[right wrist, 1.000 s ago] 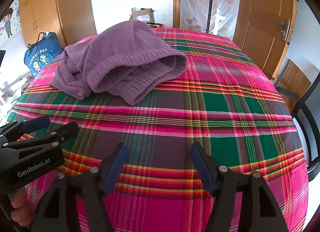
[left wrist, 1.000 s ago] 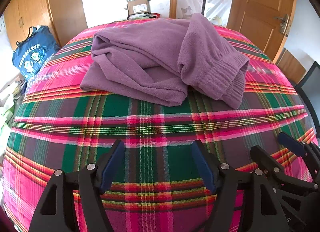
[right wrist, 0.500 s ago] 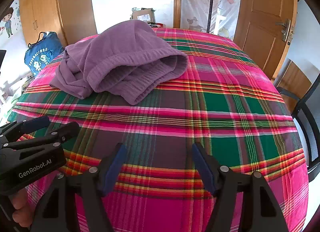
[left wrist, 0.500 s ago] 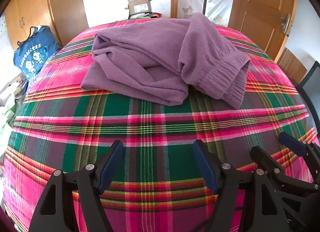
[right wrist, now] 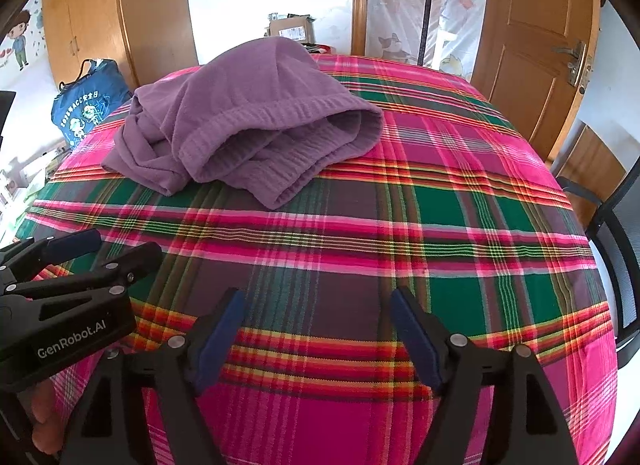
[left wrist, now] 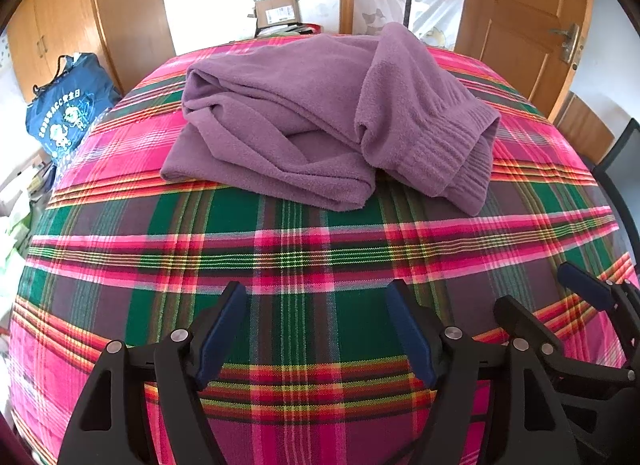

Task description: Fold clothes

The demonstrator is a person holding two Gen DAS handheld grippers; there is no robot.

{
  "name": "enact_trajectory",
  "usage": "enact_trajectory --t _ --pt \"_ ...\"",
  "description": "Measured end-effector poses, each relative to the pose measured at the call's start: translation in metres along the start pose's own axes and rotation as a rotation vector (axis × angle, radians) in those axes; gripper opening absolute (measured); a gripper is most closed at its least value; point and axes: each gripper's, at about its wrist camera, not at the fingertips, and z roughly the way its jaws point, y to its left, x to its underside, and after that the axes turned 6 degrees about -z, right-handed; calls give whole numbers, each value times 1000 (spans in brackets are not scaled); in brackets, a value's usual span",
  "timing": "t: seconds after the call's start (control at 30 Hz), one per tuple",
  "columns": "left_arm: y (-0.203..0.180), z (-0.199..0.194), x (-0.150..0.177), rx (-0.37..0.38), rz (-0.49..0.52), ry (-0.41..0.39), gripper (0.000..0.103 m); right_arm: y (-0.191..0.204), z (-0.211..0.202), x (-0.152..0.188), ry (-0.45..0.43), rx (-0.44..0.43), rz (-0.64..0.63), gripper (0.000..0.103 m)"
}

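Observation:
A crumpled purple fleece garment [left wrist: 320, 117] with a ribbed waistband lies in a heap on the far half of the plaid-covered table [left wrist: 304, 249]. It also shows in the right wrist view [right wrist: 248, 121], with the waistband opening facing me. My left gripper [left wrist: 316, 297] is open and empty, low over the near part of the table, well short of the garment. My right gripper [right wrist: 316, 301] is open and empty, beside the left one and to its right. Each gripper shows at the edge of the other's view: the right gripper [left wrist: 560, 297] and the left gripper [right wrist: 120, 245].
A blue bag [left wrist: 68, 113] stands on the floor at the left. A cardboard box [left wrist: 278, 15] sits behind the table. A wooden door [left wrist: 520, 17] and a black chair [right wrist: 616, 233] are at the right. Wooden wardrobes [right wrist: 92, 25] line the left wall.
Both grippers have edged slightly forward toward the garment. The garment has not moved and both stay open.

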Motion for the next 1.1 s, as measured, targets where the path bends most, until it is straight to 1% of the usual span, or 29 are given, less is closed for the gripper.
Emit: enact_trajectory --t 0.13,0.33,0.83,1.1 --pt "2 0 -1 4 7 6 74 1 -2 1 0 -2 -1 77" --pt "3 1 -1 23 32 -4 74 2 -1 0 4 -8 -9 81" --pt "1 2 -3 14 26 -4 76 2 0 0 5 -7 -12 82" --pt "1 4 -6 25 36 -9 77 3 0 -1 5 -7 -13 83"
